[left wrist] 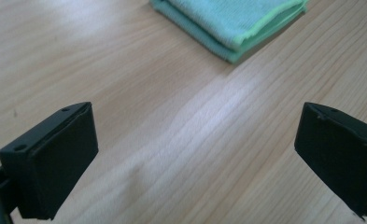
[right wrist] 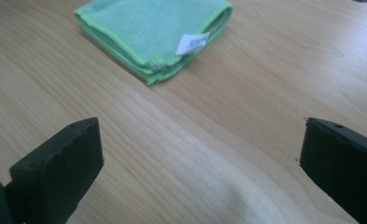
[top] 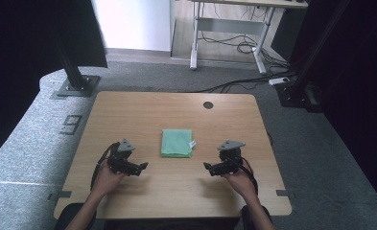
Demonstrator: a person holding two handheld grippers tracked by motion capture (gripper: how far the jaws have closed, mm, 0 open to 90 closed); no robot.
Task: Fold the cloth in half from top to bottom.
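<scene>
It looked like a lab or office: a wooden table (top: pixel 128 110) stood on grey carpet (top: pixel 28 139) between black frame posts (top: pixel 71 67), cables (top: pixel 234 45) trailing under a desk (top: pixel 195 43) behind.

Left tongs (top: pixel 139 167): held in the left hand (top: pixel 108 179), jaws spread wide, aimed inward.
Right tongs (top: pixel 209 167): held in the right hand (top: pixel 239 181), jaws spread wide, aimed inward.
Forearms: enter from the bottom edge.

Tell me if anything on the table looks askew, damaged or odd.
Nothing stands out. The green cloth lies neatly folded on the table, its white tag sticking out at one edge. The left hand-held gripper and right hand-held gripper are open, apart from it.
</scene>
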